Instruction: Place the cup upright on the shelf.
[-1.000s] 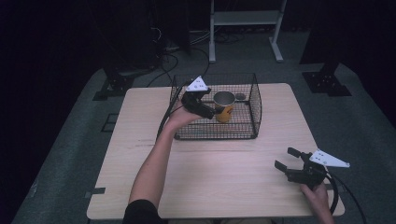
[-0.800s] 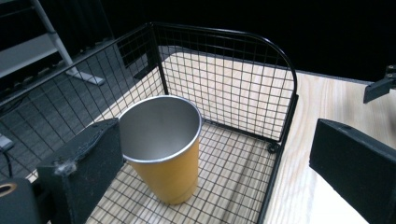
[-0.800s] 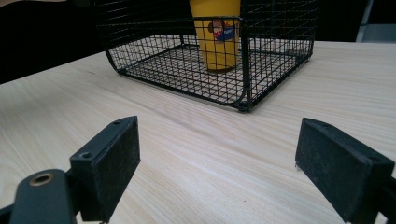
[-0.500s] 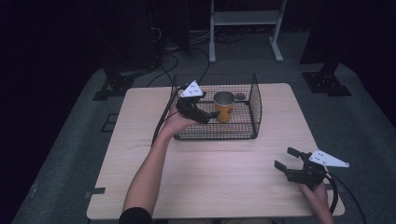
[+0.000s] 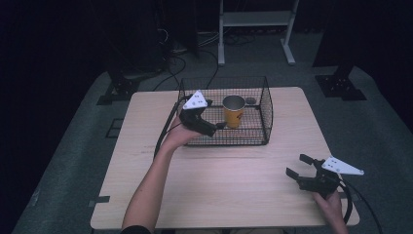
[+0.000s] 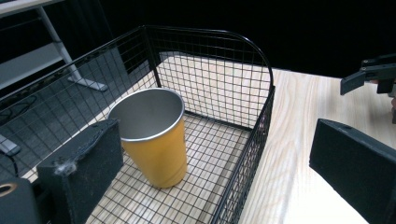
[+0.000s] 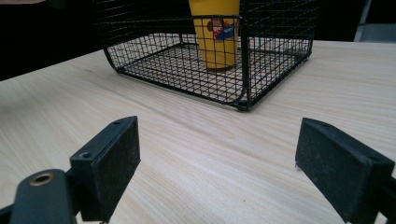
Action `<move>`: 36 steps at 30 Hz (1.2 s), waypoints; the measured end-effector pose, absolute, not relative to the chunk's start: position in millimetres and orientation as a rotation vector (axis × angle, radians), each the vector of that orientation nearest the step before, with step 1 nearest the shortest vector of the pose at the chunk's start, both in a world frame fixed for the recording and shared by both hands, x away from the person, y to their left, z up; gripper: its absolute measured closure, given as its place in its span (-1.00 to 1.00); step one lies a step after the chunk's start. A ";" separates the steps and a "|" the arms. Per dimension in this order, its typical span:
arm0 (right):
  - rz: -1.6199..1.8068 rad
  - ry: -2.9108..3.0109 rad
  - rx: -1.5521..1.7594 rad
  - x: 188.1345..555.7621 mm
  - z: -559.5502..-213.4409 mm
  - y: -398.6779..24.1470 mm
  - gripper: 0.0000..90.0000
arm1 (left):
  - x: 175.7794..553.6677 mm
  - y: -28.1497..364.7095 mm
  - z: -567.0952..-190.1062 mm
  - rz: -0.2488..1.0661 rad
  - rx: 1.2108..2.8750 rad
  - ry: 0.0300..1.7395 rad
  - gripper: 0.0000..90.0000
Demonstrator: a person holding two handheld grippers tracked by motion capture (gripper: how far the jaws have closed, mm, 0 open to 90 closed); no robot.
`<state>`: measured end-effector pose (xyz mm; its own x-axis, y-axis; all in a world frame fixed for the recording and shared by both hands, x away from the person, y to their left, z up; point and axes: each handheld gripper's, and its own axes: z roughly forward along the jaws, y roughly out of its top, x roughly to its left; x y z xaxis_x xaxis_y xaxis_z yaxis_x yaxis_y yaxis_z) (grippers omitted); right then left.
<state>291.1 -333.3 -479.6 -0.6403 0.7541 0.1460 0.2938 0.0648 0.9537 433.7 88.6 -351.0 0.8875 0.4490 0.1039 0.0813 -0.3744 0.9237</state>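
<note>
Left claw [image 5: 214, 127] hovers at the wire basket's [image 5: 265, 105] left wall, jaws spread wide and gripping nothing; one jaw sits inside just beside the yellow metal cup [image 5: 234, 111], the other outside the near wall. The cup stands upright in the basket, near the tabletop's [image 5: 229, 180] far edge, and it appears to have been set down there. Its printed cartoon label is too small to read. Right claw [image 5: 298, 168] rests open and empty near the tabletop's near right corner, apparently waiting.
</note>
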 end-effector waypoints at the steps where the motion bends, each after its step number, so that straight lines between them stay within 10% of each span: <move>1: 1.600 1.960 1.042 291.1 -479.6 -333.3 -0.71 | 433.7 88.6 -351.0 0.409 1.932 0.389 -0.95; 36: 1.568 1.951 1.054 290.5 -479.4 -331.7 -0.71 | 384.1 116.5 -381.1 0.392 1.912 0.384 -0.95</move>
<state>290.5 -331.7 -479.4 -0.6230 0.7711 0.1313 0.2940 0.0753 0.9528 384.1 116.5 -381.1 0.8930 0.4410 0.0897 0.0811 -0.3538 0.9318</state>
